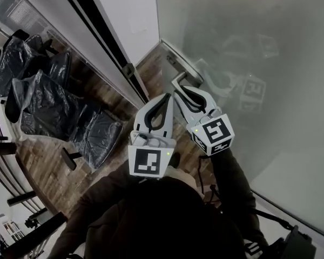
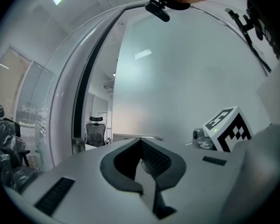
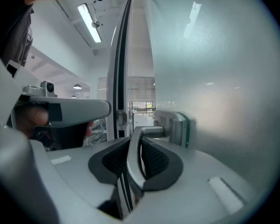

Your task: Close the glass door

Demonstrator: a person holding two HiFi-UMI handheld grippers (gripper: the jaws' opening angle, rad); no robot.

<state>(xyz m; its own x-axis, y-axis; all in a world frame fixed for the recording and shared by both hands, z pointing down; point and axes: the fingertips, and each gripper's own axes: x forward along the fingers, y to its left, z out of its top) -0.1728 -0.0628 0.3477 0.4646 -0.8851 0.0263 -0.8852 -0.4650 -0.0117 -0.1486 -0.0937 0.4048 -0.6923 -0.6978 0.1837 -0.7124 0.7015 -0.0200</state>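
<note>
A person, seen from above in a dark sleeve, holds the right hand-held gripper (image 1: 182, 92) on the metal lever handle (image 1: 178, 80) of a frosted glass door (image 1: 248, 47), which fills the right side of the head view. The right gripper view shows the right hand-held gripper (image 3: 136, 141) with its two dark pads pinching the flat end of the lever handle (image 3: 134, 153), which bends round into a grey lock housing (image 3: 176, 126) fixed at the door's edge. The left hand-held gripper (image 1: 166, 98) sits just beside the right one, pointing towards the same handle; in its own view the left hand-held gripper (image 2: 141, 143) has its jaws pressed together with nothing between them, and the right gripper's marker cube (image 2: 228, 129) shows at its side in front of the pale glass. A narrow gap of wooden floor (image 1: 151, 63) shows between the door's edge and the black-and-white door frame (image 1: 105, 42), so the door stands near the frame and not flush with it. Beyond the frame, several office chairs (image 1: 54, 101) wrapped in dark plastic stand on the floor at the left. A faint reflection of a marker cube (image 1: 254, 88) hangs in the glass. A strip ceiling light (image 3: 88, 17) glows overhead in the right gripper view.
</note>
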